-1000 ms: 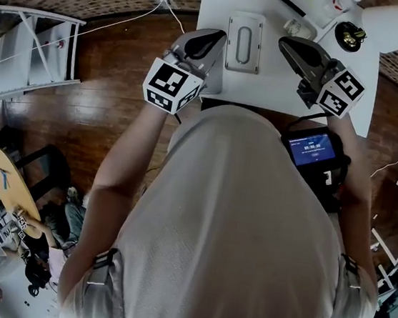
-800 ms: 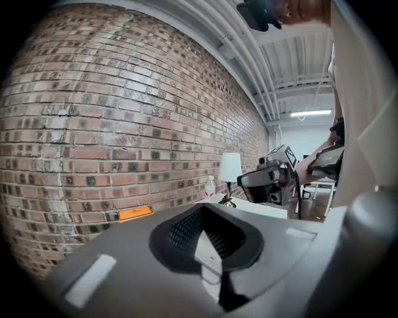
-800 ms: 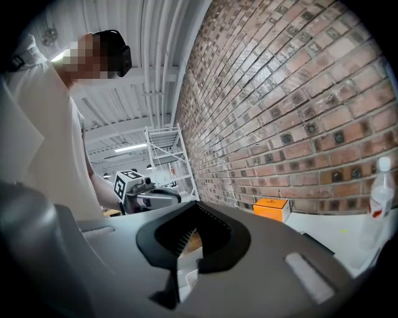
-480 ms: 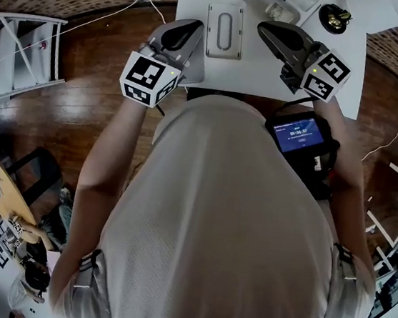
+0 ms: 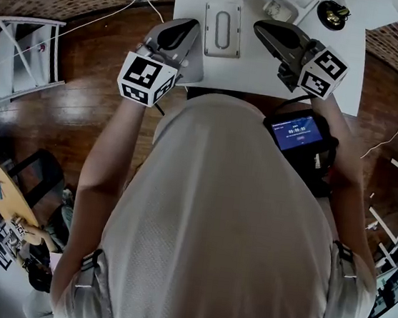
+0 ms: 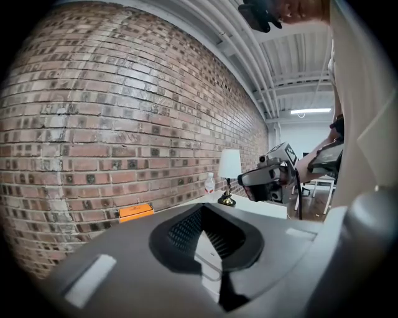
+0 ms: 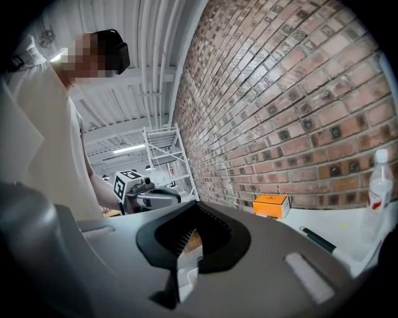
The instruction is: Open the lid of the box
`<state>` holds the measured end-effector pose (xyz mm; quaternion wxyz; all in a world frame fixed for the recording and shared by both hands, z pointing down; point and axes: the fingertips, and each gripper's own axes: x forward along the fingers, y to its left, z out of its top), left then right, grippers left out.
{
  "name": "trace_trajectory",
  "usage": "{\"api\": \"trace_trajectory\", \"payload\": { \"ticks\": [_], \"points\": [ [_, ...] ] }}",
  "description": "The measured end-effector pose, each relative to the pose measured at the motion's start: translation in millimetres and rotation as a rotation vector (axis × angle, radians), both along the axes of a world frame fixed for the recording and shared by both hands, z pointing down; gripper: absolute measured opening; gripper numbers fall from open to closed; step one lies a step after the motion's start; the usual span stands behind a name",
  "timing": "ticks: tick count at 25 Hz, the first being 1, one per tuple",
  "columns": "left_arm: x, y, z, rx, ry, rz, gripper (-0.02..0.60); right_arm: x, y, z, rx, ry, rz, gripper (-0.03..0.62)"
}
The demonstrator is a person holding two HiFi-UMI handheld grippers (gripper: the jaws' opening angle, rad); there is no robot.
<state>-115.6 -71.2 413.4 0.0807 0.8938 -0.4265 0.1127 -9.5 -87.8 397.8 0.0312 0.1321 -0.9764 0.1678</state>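
A flat white box with an oval recess in its lid lies on the white table, seen in the head view. My left gripper hovers just left of the box over the table's near left corner, jaws shut and empty. To the right of the box my right gripper is raised above the table. Its jaws look shut with nothing in them. Neither gripper touches the box. Each gripper shows in the other's view: the right gripper, the left gripper.
A small orange box sits on the table against the brick wall. A table lamp, a clear bottle and a dark pen are at the table's far side. A white rack stands on the wooden floor at left.
The head camera has shifted, so the table and box sit higher and further left in the picture. Both grippers have kept their places either side of the box, shut.
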Motion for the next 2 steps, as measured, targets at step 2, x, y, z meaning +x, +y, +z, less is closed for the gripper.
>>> {"api": "trace_trajectory", "payload": {
  "ticks": [2],
  "points": [
    [-0.6,0.2,-0.4,0.000,-0.003,0.001,0.002,-0.8,0.4,-0.8,0.001,0.000,0.000,0.000]
  ]
}}
